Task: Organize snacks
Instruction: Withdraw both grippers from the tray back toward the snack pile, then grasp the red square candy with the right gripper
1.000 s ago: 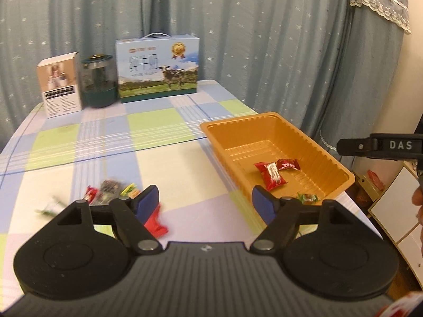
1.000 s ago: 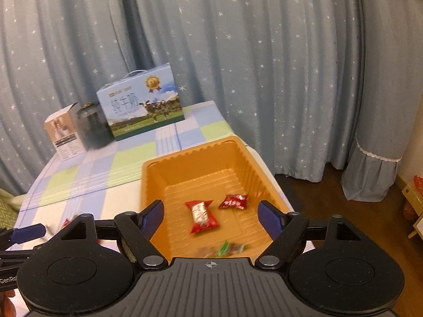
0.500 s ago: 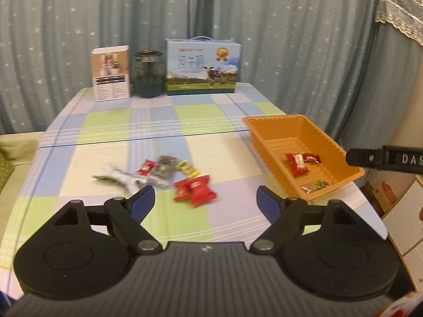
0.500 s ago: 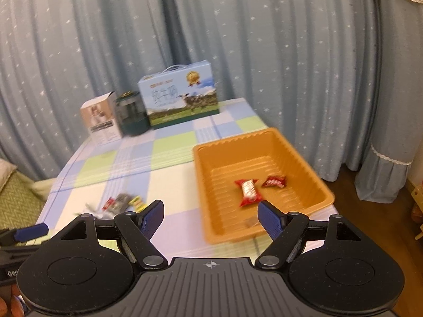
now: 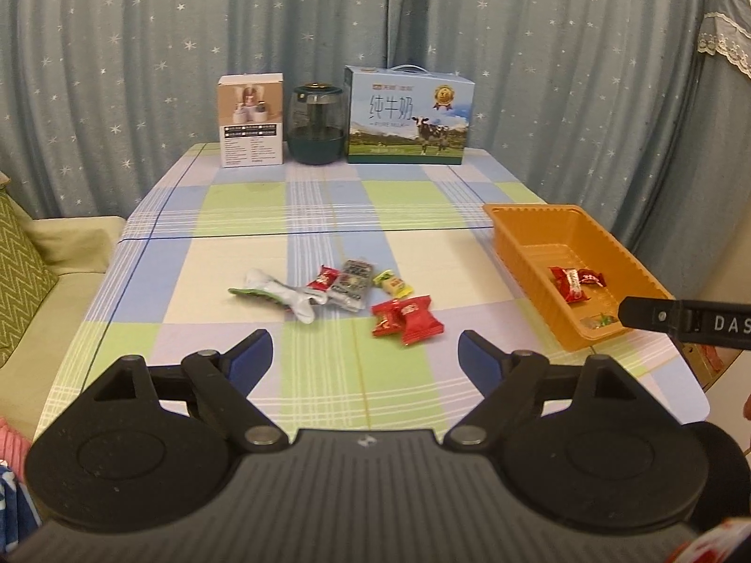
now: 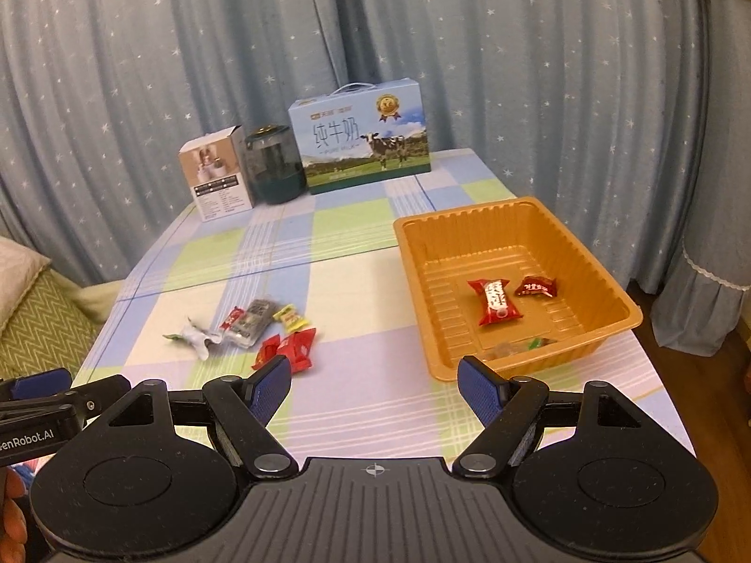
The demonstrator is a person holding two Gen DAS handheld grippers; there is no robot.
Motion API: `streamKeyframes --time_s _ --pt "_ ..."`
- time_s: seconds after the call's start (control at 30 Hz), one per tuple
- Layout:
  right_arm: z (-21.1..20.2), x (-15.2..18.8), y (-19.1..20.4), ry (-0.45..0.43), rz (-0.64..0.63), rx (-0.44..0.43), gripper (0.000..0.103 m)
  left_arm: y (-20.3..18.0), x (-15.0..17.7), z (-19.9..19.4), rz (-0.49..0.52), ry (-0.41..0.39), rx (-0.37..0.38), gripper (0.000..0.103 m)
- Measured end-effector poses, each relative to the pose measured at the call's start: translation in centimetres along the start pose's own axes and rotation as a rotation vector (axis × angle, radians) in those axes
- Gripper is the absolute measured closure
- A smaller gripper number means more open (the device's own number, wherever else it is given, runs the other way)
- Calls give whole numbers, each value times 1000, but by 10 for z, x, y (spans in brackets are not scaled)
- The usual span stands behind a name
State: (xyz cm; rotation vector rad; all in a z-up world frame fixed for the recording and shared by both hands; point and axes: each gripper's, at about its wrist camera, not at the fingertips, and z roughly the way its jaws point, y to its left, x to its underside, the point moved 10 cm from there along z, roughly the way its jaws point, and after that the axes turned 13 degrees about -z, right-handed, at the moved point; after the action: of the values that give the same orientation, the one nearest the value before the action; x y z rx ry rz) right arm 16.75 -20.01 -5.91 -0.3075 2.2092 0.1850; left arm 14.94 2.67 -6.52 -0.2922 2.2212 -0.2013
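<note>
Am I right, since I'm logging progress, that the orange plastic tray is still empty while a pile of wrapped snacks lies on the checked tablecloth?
Not quite. The orange plastic tray is not empty: the right wrist view shows a long red wrapped snack, a smaller red wrapped snack and a green-tipped clear wrapper inside. The pile of wrapped snacks does lie on the checked tablecloth.

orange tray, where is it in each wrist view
Left wrist: orange tray sits at the right edge of the table, partly behind the other gripper's finger.
Right wrist: orange tray sits right of centre, fully in view.
Shared landmark: the blue milk carton at the table's far end.
</note>
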Motion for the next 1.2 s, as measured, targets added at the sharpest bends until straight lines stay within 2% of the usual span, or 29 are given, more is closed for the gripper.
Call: streamKeyframes --time_s 0.4,0.83,0.9,1.07,1.2 --pt "29 8 28 18 -23 -69 25 28 0 18 -19 12 -37 18" --pt "109 11 54 61 -56 -132 26 46 0 88 -10 57 -38 18" --pt "123 10 57 67 -62 -142 36 48 -1 100 -2 63 -32 18" --pt "160 8 62 80 -74 -165 43 53 -1 130 -1 70 -21 20" --pt "186 7 65 92 -88 -173 49 58 -2 149 -11 79 -7 26"
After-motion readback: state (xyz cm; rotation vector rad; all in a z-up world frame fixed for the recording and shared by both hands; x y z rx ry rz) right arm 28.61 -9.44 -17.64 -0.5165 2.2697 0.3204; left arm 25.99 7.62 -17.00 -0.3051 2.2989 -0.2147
